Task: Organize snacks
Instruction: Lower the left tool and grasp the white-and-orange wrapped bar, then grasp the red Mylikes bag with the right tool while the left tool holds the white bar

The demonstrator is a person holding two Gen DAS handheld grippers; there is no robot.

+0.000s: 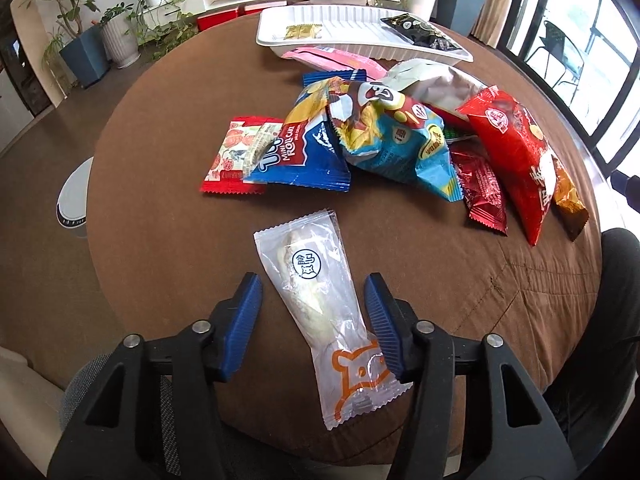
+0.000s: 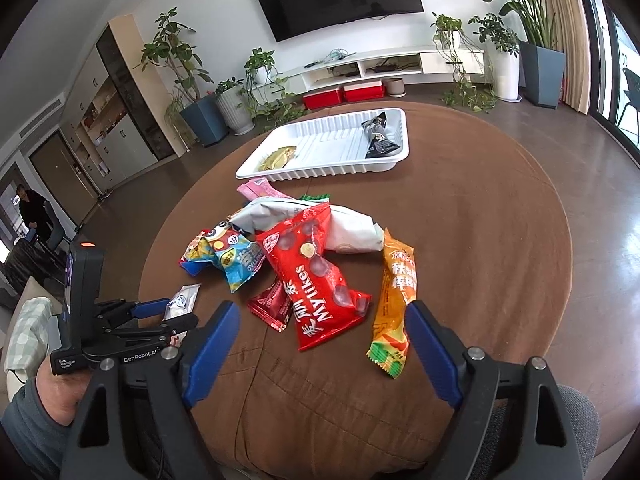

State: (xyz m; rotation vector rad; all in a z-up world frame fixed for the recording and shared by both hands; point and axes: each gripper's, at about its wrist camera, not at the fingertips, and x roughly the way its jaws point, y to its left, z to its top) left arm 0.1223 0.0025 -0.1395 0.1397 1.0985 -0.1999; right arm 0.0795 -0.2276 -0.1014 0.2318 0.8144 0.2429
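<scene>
Straddling the clear packet (image 1: 320,312), your left tool (image 1: 314,312) sits half-closed on the brown counter (image 1: 160,240); its right pad touches the wrapper's edge, the left pad stands apart, so nothing is gripped. The packet lies alone, nearer you than the snack pile (image 1: 384,136). Your right tool (image 2: 322,344) is wide and holds nothing, with the red bag (image 2: 316,276) just ahead between its fingers and the orange packet (image 2: 394,304) beside the right finger. The white tray (image 2: 328,148) sits at the far side.
</scene>
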